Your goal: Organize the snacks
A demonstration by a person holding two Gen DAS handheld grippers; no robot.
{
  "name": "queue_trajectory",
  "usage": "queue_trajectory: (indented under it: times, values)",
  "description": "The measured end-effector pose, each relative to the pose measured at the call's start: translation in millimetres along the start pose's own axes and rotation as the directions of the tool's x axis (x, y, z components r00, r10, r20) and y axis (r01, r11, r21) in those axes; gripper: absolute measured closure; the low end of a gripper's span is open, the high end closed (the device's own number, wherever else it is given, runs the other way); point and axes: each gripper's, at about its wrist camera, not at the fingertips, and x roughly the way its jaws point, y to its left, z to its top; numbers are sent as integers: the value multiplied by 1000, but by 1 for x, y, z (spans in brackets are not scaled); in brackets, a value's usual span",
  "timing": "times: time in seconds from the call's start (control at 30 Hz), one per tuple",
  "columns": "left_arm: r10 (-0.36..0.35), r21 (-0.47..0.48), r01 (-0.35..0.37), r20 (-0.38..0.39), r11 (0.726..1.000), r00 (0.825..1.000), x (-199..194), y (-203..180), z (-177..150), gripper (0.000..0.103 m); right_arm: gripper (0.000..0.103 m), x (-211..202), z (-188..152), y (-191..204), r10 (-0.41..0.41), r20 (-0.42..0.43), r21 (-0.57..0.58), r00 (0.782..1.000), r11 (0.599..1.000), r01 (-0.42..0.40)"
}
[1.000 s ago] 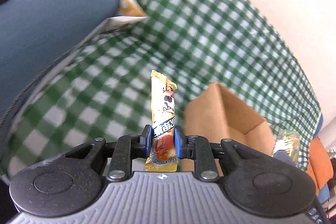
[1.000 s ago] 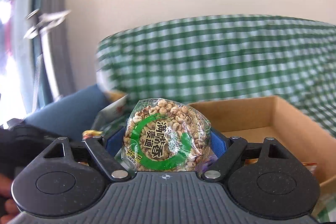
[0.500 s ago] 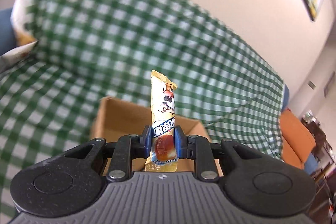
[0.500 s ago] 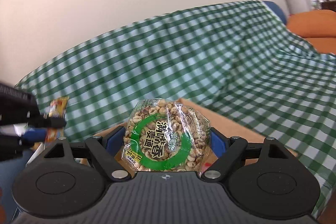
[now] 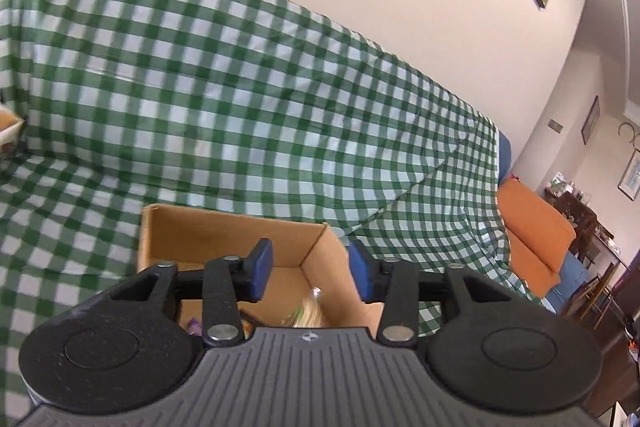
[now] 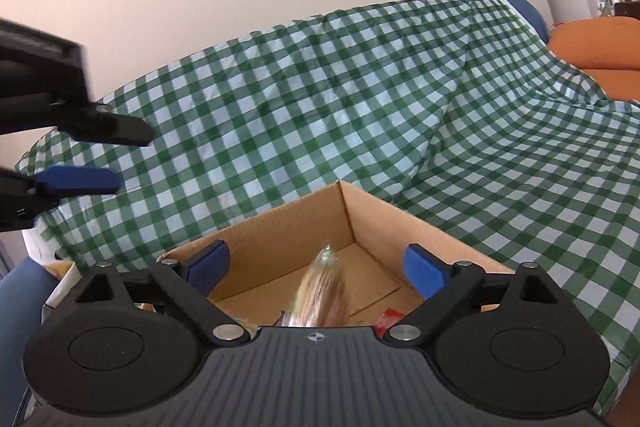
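An open cardboard box (image 5: 224,227) sits on the green-checked cloth just below both grippers. My left gripper (image 5: 311,269) hangs over it, its jaws opening with nothing between the blue pads. A blurred pale packet (image 5: 310,307) shows low inside the box. In the right wrist view my right gripper (image 6: 316,267) is over the same box (image 6: 280,227), jaws opening wide. The clear bag of puffed grains (image 6: 324,291) is a blur between the pads, touching neither. The left gripper (image 6: 116,157) shows at the left edge, open. The stick snack is not identifiable.
The checked cloth (image 5: 280,87) drapes a sofa seat and back against a plain wall. A red packet (image 6: 390,317) and a purple one (image 5: 196,327) lie in the box. An orange cushion (image 5: 536,227) is to the right, and a second box edge (image 6: 60,271) at the lower left.
Both grippers have swung over the cardboard box and opened. The stick snack has left the left jaws, and the puffed-grain bag has slipped out of the right jaws.
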Motion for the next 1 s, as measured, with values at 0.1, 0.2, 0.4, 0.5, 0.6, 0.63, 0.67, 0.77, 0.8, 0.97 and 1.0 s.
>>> queue_trajectory:
  times: [0.1,0.2,0.4,0.5,0.6,0.63,0.67,0.77,0.8,0.97,1.0]
  values:
    - [30,1,-30,21,1000,999,-31,13,-9,44,5,-10,0,8,20,13,-43,1000,999,-20]
    - [62,15,-63,43,998,997,-60,25,-22,32,3,-19,0,14,56,-2,-84,998,995,-56]
    - [109,72,-116,99,991,989,-107,37,-61,18,1,-49,14,15,81,-25,-140,996,987,-84]
    - [128,86,-137,102,987,987,-119,37,-89,18,1,-65,23,5,85,-62,-158,994,983,-94]
    - [140,90,-145,63,985,988,-120,34,-114,18,1,-81,33,-7,72,-109,-170,991,981,-90]
    - [143,83,-146,33,986,989,-117,30,-117,17,1,-86,36,-11,63,-121,-181,991,980,-84]
    - [140,72,-141,9,987,990,-115,27,-118,16,1,-92,39,-15,55,-131,-195,990,978,-80]
    - [90,105,-89,-3,990,996,-115,12,-119,0,1,-105,44,-26,22,-158,-227,987,972,-58]
    - [94,122,-94,7,988,996,-117,7,-121,0,1,-107,44,-29,10,-182,-228,983,972,-52]
    - [141,126,-131,-70,983,988,-106,2,-125,0,1,-108,35,-33,-9,-293,-187,956,981,-48]
    - [160,130,-147,-95,981,982,-101,3,-126,0,1,-107,33,-31,-3,-289,-206,957,977,-59]
